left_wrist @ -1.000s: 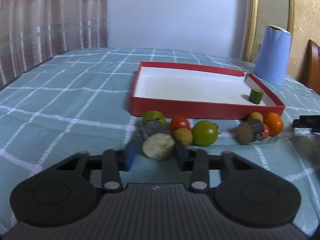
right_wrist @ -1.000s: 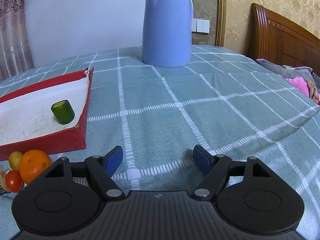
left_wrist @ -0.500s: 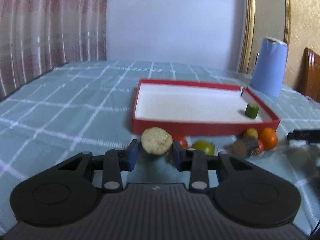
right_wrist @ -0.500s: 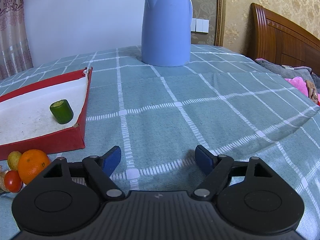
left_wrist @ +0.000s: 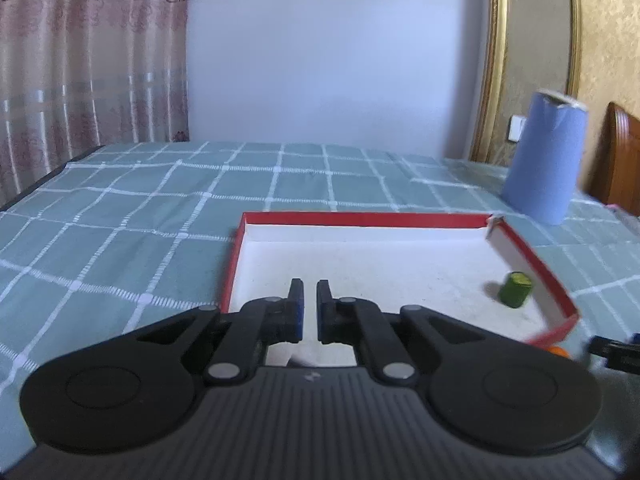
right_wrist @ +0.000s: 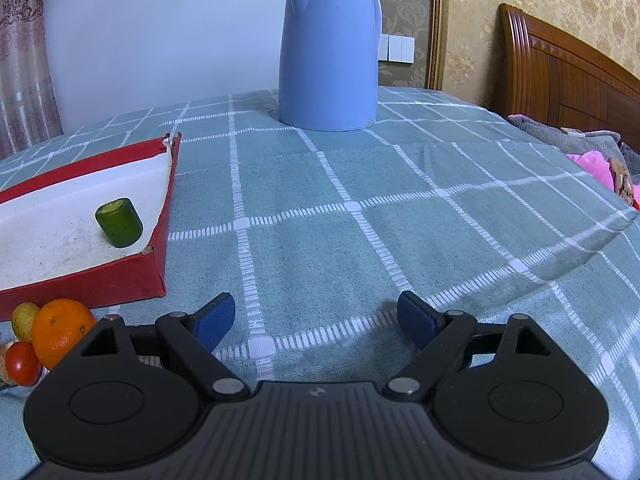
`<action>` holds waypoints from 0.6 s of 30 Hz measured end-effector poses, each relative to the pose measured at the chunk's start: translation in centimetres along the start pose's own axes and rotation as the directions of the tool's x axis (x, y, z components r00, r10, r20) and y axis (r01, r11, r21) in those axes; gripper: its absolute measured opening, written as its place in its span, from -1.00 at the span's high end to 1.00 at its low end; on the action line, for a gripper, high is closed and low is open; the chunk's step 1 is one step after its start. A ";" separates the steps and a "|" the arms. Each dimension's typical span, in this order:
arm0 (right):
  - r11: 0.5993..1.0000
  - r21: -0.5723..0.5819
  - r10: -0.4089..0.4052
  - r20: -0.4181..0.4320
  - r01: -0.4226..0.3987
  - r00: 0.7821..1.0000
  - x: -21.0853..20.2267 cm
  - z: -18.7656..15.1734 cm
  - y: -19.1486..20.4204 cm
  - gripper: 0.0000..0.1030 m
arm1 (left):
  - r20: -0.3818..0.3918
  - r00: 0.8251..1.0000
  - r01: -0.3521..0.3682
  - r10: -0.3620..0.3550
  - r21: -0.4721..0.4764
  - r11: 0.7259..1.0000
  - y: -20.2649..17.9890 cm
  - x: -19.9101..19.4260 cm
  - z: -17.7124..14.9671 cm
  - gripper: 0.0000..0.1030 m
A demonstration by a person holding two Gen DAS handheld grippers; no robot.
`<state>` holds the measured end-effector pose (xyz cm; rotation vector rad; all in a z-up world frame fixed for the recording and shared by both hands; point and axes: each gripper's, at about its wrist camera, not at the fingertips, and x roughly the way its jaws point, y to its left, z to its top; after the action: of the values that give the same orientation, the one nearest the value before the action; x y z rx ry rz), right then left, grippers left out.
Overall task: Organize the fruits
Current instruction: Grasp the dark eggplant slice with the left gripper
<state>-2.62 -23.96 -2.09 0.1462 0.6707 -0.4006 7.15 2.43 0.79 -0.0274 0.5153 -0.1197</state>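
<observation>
Since the left gripper [left_wrist: 308, 308] hangs over the near end of the red tray [left_wrist: 360, 218] with nothing visible in it, the step in hand looks like the handover between one drop and the next pick. Its blue pads stand almost together, only a thin slit between them, and they pinch nothing. A small dark shape shows under the gripper's body, against the tray floor, but I cannot tell what it is.

To do this step well, the left gripper should back out over the tray's near wall high enough not to clip it. It should spread its jaws before it comes down on a fruit, not while it comes down. Round fruit will likely roll if nudged, so the pads are best closed across the widest part, squarely from both sides.

The right gripper [right_wrist: 316, 316] sits low over the checked tablecloth [right_wrist: 360, 220], just right of the tray's corner. Its jaws have just been opening and now stand wide apart, with only cloth between them and nothing touching them.

One green cut piece [right_wrist: 119, 222] already lies on the tray's white floor, on its side, close to the right wall. Outside the tray, against its near wall, wait an orange [right_wrist: 60, 330], a small red tomato [right_wrist: 22, 362] and a small yellow-green fruit [right_wrist: 25, 320], all bunched together. They lie to the left of the right gripper, which seems well placed to take the orange. A blue kettle [right_wrist: 330, 48] stands well behind, clear of the work.
</observation>
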 end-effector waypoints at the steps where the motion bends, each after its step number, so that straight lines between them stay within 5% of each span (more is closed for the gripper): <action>1: 1.000 0.000 0.000 0.000 0.000 1.000 0.0 0.0 0.0 -0.72 | -0.012 1.000 -0.015 0.015 0.002 1.000 0.1 0.7 -0.1 0.89; 8: 1.000 0.001 0.001 0.000 -0.001 1.000 0.0 0.0 0.0 -0.73 | -0.046 0.999 0.017 -0.019 -0.044 0.999 1.5 0.3 -0.7 0.80; 12: 1.000 0.002 0.001 0.000 -0.001 1.000 0.0 0.0 0.0 -0.73 | 0.006 0.999 0.036 -0.036 -0.058 0.998 2.3 -3.2 -1.2 -0.19; 14: 1.000 0.001 0.001 0.000 -0.001 1.000 0.0 0.0 0.0 -0.73 | 0.011 0.998 0.056 -0.055 -0.046 0.997 2.2 -4.5 -1.7 -0.50; 18: 1.000 0.002 0.002 0.000 -0.002 1.000 0.0 0.0 -0.1 -0.73 | 0.005 1.000 0.027 -0.027 0.028 0.999 1.1 -5.2 -2.6 -0.40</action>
<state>-2.62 -24.02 -2.09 0.1483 0.6704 -0.3997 1.48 4.21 1.05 -0.0071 0.5077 -0.1529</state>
